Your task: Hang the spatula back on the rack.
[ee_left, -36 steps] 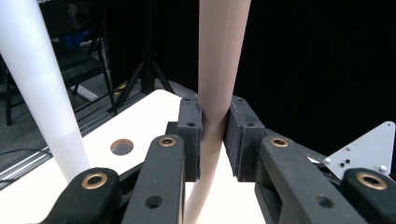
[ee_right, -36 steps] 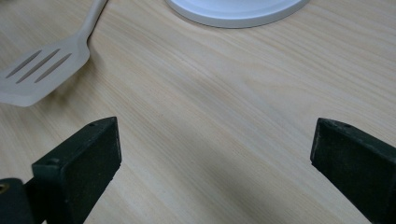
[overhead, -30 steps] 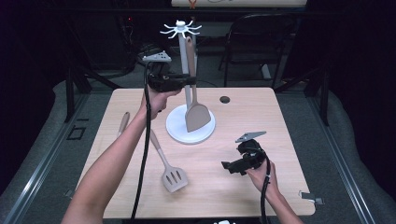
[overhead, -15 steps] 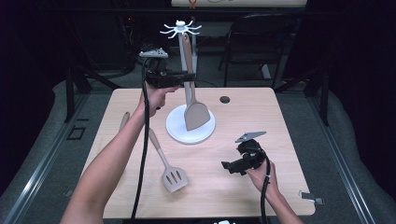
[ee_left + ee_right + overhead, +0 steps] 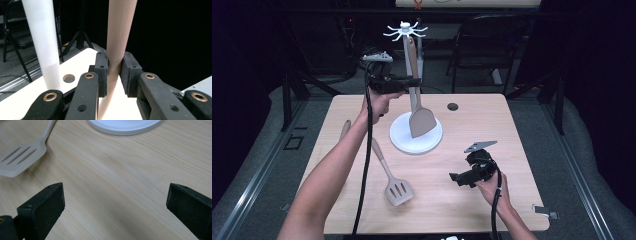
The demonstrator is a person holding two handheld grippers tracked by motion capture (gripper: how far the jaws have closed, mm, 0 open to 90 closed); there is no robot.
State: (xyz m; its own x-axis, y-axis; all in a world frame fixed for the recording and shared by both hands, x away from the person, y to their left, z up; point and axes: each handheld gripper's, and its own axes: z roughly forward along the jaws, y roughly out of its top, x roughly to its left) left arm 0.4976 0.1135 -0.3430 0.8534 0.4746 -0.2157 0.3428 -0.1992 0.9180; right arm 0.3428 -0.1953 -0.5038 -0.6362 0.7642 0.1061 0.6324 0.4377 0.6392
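Note:
A beige solid spatula (image 5: 422, 122) hangs upright beside the pole of a white hook stand (image 5: 404, 31), its blade just over the stand's round base (image 5: 401, 141). My left gripper (image 5: 414, 82) is shut on the spatula's handle (image 5: 120, 30), with the pads (image 5: 101, 72) pressed on both sides. The handle's top reaches close under the hooks; whether it sits on one I cannot tell. A slotted beige spatula (image 5: 398, 190) lies flat on the table. My right gripper (image 5: 456, 178) rests low at the front right, open, with bare wood between its jaws (image 5: 113, 205).
The stand pole (image 5: 42, 37) rises just left of the held handle. A small round hole (image 5: 452, 106) sits in the tabletop behind the base. A wooden handle (image 5: 345, 129) lies by the left forearm. The slotted spatula (image 5: 20, 157) lies ahead-left of the right gripper, the base rim (image 5: 125, 126) farther ahead.
The left gripper has edged slightly upward with the solid spatula in it. The right gripper has stayed in place.

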